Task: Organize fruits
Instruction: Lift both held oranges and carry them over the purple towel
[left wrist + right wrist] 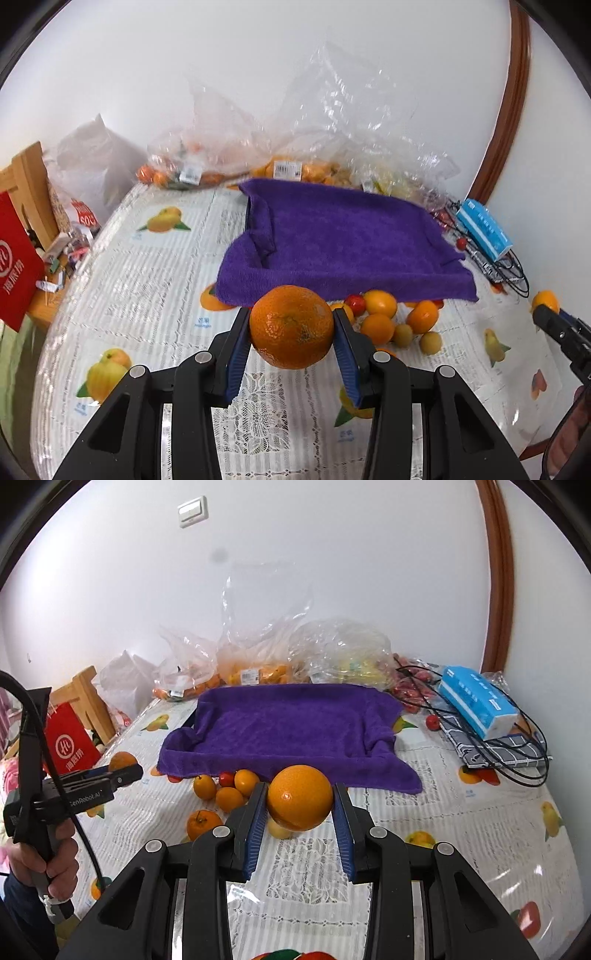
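My left gripper (291, 325) is shut on a dimpled mandarin (291, 326), held above the table in front of the purple towel-lined tray (343, 240). My right gripper (300, 801) is shut on a smooth orange (300, 797), also just before the tray (288, 727). Several loose small fruits lie at the tray's near edge: oranges (378, 326), a red cherry tomato (355, 303) and small yellow-green fruits (430, 341). In the right wrist view the left gripper (127, 770) shows at the left with its mandarin (122, 760), and loose oranges (229, 797) lie between.
Clear plastic bags of fruit (280, 166) are piled against the wall behind the tray. A blue tissue pack (476, 701) lies on a black wire basket (517, 753) at the right. A red bag (14, 258) and wooden chair (33, 184) stand beyond the table's left edge.
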Demonstrator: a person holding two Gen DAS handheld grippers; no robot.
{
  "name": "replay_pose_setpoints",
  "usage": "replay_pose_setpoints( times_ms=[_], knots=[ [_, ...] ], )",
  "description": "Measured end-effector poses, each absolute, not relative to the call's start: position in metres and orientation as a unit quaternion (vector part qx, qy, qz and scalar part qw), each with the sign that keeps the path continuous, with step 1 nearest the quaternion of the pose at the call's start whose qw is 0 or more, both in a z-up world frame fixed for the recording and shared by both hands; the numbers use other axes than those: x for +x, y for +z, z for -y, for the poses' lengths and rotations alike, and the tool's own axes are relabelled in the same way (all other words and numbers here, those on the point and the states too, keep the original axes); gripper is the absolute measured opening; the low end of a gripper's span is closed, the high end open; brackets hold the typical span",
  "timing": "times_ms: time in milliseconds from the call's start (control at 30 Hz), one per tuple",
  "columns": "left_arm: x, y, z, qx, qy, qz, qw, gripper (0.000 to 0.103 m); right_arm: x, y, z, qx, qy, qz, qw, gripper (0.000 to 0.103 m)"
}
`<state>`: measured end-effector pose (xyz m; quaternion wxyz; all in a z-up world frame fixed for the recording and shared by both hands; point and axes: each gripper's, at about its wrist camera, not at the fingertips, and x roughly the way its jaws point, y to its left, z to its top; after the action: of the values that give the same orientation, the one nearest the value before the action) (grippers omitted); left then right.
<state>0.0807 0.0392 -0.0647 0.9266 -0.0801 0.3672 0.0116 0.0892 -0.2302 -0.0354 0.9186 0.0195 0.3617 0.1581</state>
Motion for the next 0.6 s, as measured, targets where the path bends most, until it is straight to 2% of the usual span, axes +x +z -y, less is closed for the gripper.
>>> replay_pose_setpoints(
  times_ms=[600],
  knots=[
    [0.054,0.015,-0.026,-0.072,0.017,-0.313,0.947,0.041,0.061,0.028,0.241,0.030,0.104,-0.337,0.935,0.035]
  ],
)
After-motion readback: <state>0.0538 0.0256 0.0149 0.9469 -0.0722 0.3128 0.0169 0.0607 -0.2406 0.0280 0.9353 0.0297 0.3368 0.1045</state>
